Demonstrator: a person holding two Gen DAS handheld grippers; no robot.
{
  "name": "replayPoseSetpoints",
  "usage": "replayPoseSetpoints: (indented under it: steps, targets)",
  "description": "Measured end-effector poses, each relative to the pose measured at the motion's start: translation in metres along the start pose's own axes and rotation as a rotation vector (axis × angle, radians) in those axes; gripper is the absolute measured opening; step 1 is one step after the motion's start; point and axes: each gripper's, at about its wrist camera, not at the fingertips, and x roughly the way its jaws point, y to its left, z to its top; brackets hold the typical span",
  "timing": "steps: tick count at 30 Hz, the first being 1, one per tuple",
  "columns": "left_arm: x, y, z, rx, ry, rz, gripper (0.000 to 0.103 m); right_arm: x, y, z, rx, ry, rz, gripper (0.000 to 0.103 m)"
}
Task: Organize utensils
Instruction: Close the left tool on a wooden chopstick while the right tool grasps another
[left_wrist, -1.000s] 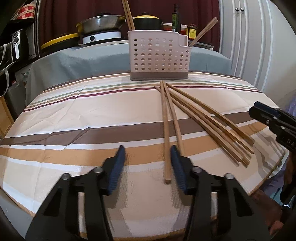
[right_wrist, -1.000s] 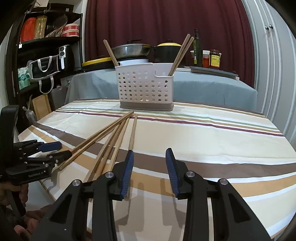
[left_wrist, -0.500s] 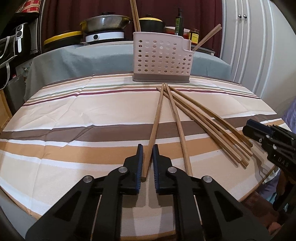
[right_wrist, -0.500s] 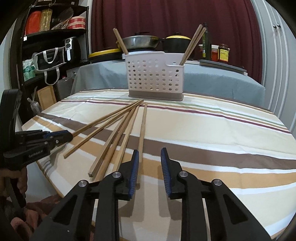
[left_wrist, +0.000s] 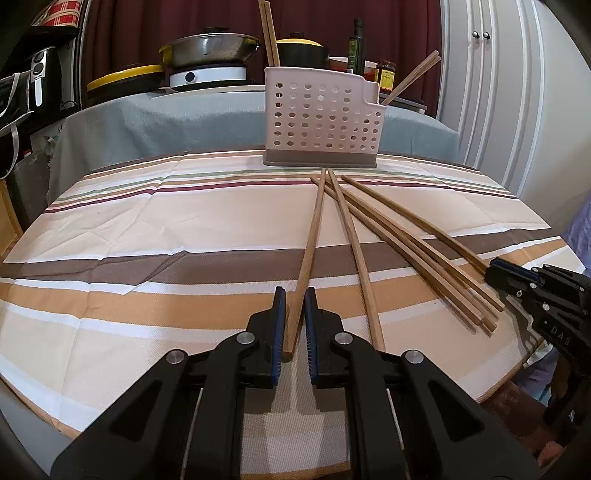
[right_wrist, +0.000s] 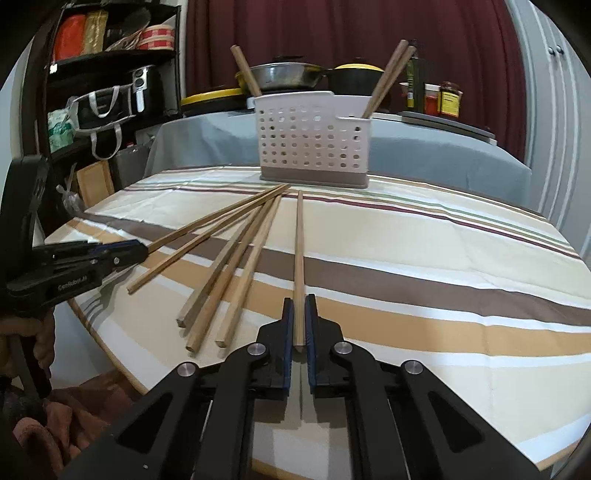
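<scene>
chopstick (left_wrist: 310, 240) pinched by left gripper (left_wrist: 293, 317); right view shows its side.

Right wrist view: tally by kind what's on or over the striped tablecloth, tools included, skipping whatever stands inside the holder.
Chopsticks lying flat: 6
Perforated utensil holder: 1
Tools: 2, the left tool and the right tool
Total: 9

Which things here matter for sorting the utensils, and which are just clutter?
Job: loose chopsticks, perforated holder, chopsticks already in it, left gripper, right gripper.
Lying about: pan, black pot, oil bottle, jar, bag.
</scene>
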Motion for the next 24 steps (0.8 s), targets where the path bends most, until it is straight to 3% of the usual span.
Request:
replayPoseSetpoints:
  steps: [13,24]
  targets:
    - [-0.011,-0.001,0.007,0.015,-0.047,0.000,0.006,-0.018,-0.014,0.013,0.024,-0.064,-0.056,0.007]
    - [-0.043,-0.002,0.036,0.018,-0.148,0.017,0.006,-0.051,-0.020,0.043,0.027,-0.164,-0.104,0.007]
